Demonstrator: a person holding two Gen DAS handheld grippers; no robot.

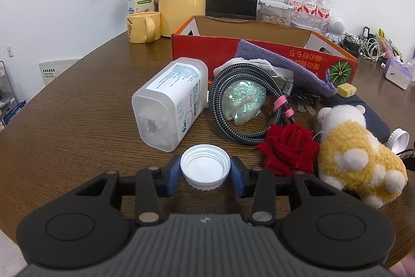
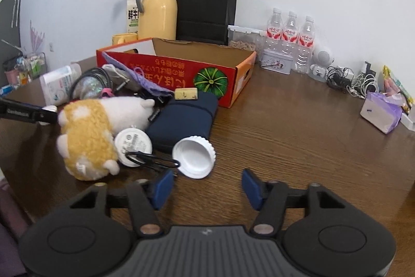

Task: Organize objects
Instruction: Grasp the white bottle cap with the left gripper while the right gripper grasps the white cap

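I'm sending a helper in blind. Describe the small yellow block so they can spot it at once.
Find the red cardboard box with a green pumpkin printed on its side. Just in front of that pumpkin, the yellow block rests at the far edge of a dark blue pouch. It alone is small, pale yellow and speckled.

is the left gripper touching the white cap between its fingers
Touching. The left wrist view shows the left gripper with both blue pads pressed against opposite sides of the white cap, no gap visible on either side.

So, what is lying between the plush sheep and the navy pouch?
In the right wrist view, a round white disc lies between the plush sheep and the navy pouch, touching the sheep.
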